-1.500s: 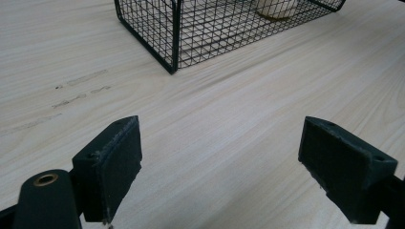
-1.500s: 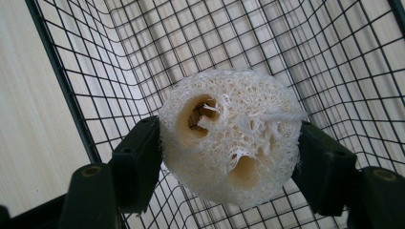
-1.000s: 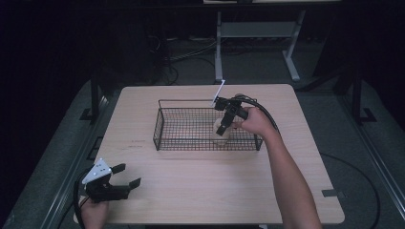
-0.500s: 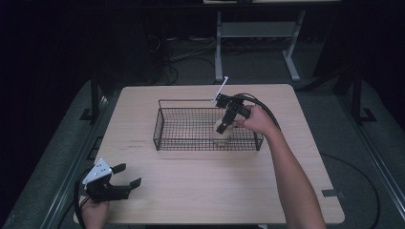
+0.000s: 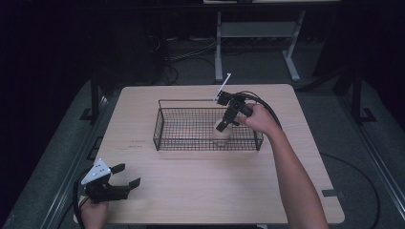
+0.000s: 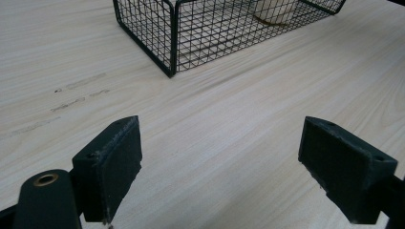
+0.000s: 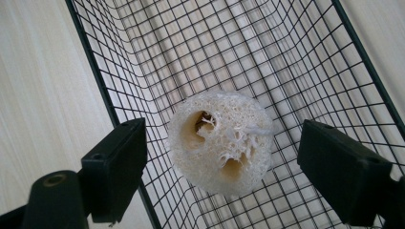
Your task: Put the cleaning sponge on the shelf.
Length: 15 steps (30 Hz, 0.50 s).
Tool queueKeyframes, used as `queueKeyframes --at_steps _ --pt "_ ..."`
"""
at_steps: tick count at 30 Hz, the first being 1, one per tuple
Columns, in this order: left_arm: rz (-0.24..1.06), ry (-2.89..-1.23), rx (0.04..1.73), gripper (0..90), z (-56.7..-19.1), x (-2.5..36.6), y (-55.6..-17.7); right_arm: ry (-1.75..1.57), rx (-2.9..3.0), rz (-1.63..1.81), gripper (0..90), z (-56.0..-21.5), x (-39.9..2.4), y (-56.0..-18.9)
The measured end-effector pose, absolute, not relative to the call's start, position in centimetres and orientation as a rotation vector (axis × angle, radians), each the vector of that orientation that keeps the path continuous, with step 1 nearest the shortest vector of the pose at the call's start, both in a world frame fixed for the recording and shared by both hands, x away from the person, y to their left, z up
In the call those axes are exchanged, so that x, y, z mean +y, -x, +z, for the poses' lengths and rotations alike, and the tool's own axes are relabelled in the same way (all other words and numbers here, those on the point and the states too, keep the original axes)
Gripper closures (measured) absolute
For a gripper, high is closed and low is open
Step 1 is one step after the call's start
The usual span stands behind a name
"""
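Note:
A black wire basket (image 5: 162,129) stands in the middle of the wooden table. A pale loofah slice (image 7: 220,143) lies on its mesh floor near the right end; in the high view the loofah (image 5: 221,135) sits just under my right gripper (image 5: 223,125). That gripper tilts down into the basket, open, its jaws apart on either side of the loofah without touching it. My left gripper (image 5: 126,175) rests low at the table's front left corner, open, with bare wood between its jaws. The left gripper view shows the basket's near corner (image 6: 171,47) ahead and the loofah (image 6: 272,12) inside.
Faint smudges mark the wood (image 6: 71,95) left of the basket. A cable (image 5: 267,110) trails from the right gripper over the basket's right end. Beyond the table stands a white metal frame (image 5: 253,33) on a dark floor.
The right gripper has lifted slightly and drawn back from the loofah, which stays on the basket floor. The left gripper has not moved.

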<state>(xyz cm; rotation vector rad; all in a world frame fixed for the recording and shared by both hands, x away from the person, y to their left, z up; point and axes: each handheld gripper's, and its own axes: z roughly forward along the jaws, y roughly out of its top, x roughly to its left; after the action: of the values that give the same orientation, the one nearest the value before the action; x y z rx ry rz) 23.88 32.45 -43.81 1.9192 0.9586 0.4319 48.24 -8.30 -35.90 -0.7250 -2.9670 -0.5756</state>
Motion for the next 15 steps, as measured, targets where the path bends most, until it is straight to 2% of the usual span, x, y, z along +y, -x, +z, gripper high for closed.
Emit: queueKeyframes --at_steps 15 --pt "0.434 -1.915 0.963 13.7 -43.8 32.7 -23.8 0.728 -2.993 -0.629 15.7 -34.1 -9.2 -47.2"
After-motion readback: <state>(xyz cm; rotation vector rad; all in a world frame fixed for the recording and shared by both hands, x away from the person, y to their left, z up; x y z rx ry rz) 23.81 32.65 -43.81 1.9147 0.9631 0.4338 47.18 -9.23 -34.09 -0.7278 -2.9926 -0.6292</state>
